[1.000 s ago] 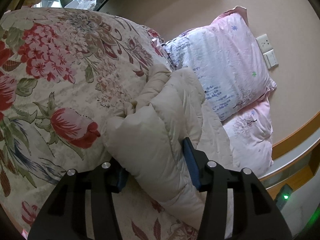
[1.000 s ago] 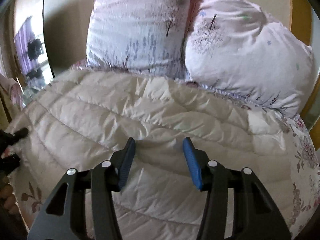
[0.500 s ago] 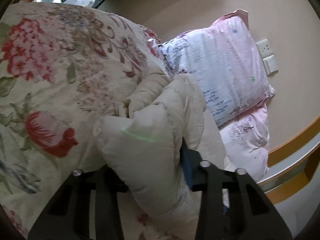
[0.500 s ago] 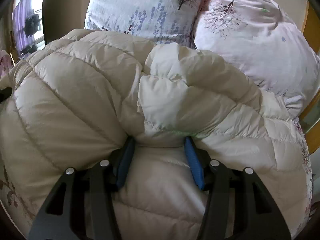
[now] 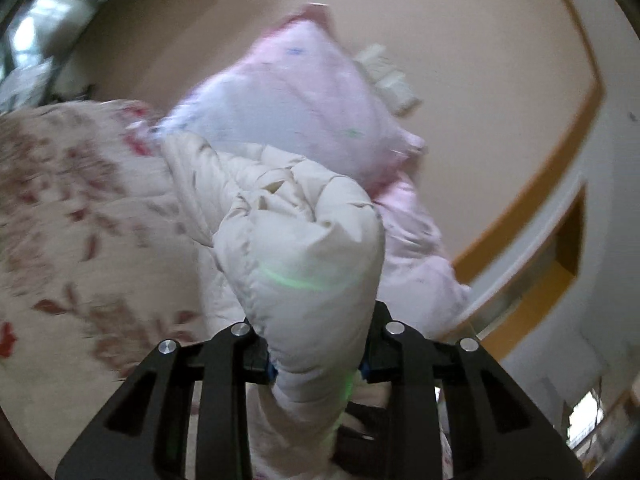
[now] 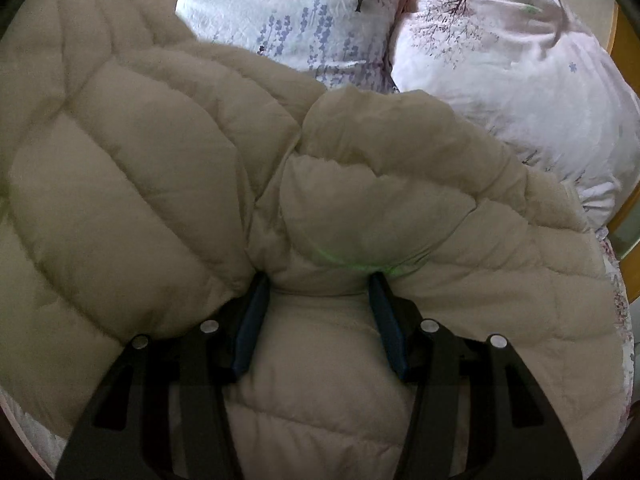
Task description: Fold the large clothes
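Note:
A cream quilted puffer jacket (image 6: pixel 168 184) lies on the bed and fills most of the right wrist view. My right gripper (image 6: pixel 318 284) is shut on a thick fold of it, the blue pads pressed into the padding. In the left wrist view my left gripper (image 5: pixel 316 364) is shut on another bunched edge of the jacket (image 5: pixel 304 248) and holds it lifted above the bed. The left view is blurred by motion.
A floral bedspread (image 5: pixel 68 216) covers the bed at the left. Two pink and white pillows (image 6: pixel 500 72) lean against the wall (image 5: pixel 460 40) behind the jacket. A wooden headboard edge (image 5: pixel 532 196) and wall switches (image 5: pixel 388 76) are at the right.
Both grippers closed on folds of the jacket. My left gripper then lifted its edge up and away from the bedspread; the right gripper pushed deeper into the padding.

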Available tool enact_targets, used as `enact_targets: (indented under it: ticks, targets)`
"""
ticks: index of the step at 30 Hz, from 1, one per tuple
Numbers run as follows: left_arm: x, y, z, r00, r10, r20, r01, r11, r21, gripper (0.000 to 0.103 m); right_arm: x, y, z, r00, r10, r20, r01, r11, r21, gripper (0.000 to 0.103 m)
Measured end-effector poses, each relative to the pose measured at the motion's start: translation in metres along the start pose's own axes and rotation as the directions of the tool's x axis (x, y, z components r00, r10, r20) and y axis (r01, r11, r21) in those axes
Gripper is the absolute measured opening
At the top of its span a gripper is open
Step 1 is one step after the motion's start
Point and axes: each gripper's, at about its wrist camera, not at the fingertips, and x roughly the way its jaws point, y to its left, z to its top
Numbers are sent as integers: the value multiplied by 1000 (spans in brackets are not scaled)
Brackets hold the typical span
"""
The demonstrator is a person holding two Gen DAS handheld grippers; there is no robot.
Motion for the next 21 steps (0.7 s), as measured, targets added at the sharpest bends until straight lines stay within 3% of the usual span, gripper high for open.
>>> enact_targets:
  ticks: [3,6,11,13,16,19,21]
  targets:
    - [10,-31,-8,992,-115,-42,119,990,82,28,3,-6,4,999,39,-12,-39,999,7,53]
    - [26,-62,-24,970,-208,-124,226,962,154,28,4,-17,7,993,115,-18,-115,993,29,55]
    - [50,-93,-47,957,-210,-199,251,945,210,28,-21,-80,-3,942,334,36,-335,926,174,57]
    - [56,-95,-52,955,-205,-212,250,945,211,28,-45,-115,-14,943,316,107,-332,918,218,67]
    - [59,-97,-56,954,-201,-221,248,947,207,28,-78,-177,-37,965,168,203,-230,914,334,74]
    - [66,-101,-60,949,-204,-240,256,945,206,28,-72,-233,-58,979,115,167,-184,850,494,74]
    - [69,-107,-64,941,-214,-261,272,938,213,28,-49,-257,-70,979,174,111,-206,790,578,70]
